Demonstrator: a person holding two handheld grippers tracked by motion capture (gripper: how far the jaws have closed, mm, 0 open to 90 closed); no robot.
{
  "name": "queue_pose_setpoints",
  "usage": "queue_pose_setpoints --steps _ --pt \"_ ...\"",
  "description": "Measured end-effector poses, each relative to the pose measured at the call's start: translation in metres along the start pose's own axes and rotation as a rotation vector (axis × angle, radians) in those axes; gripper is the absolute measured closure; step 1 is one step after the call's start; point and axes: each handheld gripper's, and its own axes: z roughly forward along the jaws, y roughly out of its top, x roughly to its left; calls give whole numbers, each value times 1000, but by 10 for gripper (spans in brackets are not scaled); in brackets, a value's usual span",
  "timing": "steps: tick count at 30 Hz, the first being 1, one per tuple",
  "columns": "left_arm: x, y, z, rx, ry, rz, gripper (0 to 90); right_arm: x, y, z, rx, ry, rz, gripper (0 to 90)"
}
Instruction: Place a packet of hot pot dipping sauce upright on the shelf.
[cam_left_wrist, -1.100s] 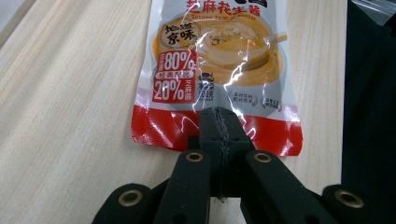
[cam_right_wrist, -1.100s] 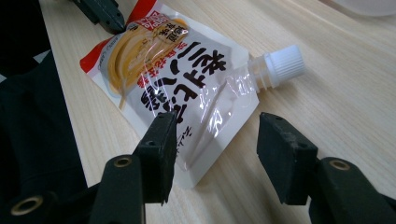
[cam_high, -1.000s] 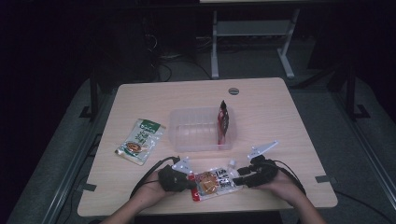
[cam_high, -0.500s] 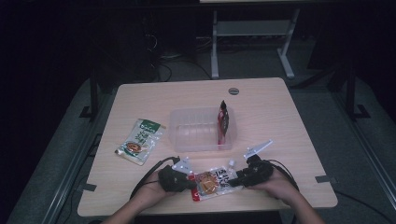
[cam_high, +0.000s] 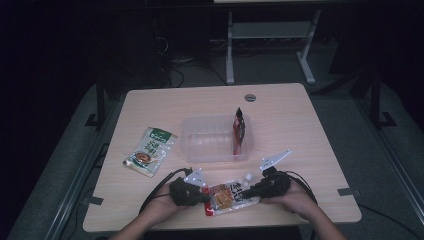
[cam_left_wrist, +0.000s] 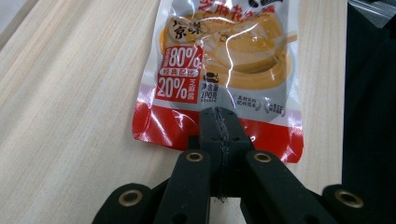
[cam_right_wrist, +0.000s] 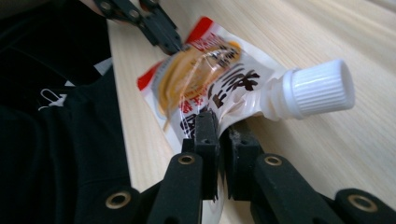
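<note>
Right gripper (cam_high: 250, 191) fingers have just been closing, now clamped on spout end of sauce pouch (cam_high: 226, 195); a second ago they stood apart beside it. Bench (cam_high: 300, 130): light wood. Clear plastic tub (cam_high: 210, 142) near bench middle, red sachet (cam_high: 239, 131) standing upright inside at its right wall. Green packet (cam_high: 148, 151) flat, left of tub, well apart. Sauce pouch lies near front edge, between both hands. Left gripper (cam_left_wrist: 219, 122) fingers closed on pouch red bottom edge. White cap (cam_right_wrist: 320, 88) just beside right gripper fingers (cam_right_wrist: 205, 128).
</note>
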Motion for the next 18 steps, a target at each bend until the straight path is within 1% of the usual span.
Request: queue_pose_setpoints --steps 3,5,8,10,11,12,13,15,16,17,18 --pt "0 0 0 0 -2 0 897 3 2 -3 -30 13 -7 876" --pt "1 0 -1 4 -3 1 897 5 3 -3 -40 15 -22 882" --pt "1 0 -2 6 -1 0 896 9 7 -5 -77 47 -32 891" --pt "3 0 -4 -6 -4 -8 895 13 10 -6 -96 59 -48 894" --pt "3 1 -5 -16 -1 -10 894 15 12 -6 -102 61 -62 895" --pt "3 1 -6 -25 1 -17 888 18 14 -6 -107 58 -69 896" --pt "4 2 -8 -36 8 -14 886 19 16 -6 -111 60 -73 897" --pt "4 3 -12 -60 6 -25 876 23 19 -4 -123 68 -91 898" --pt "4 3 -14 -65 8 -23 867 25 21 -3 -128 76 -102 898" --pt "5 3 -16 -79 7 -32 858 26 22 -2 -132 77 -108 898" --pt "5 3 -18 -83 6 -30 846 29 24 -2 -139 81 -111 898"
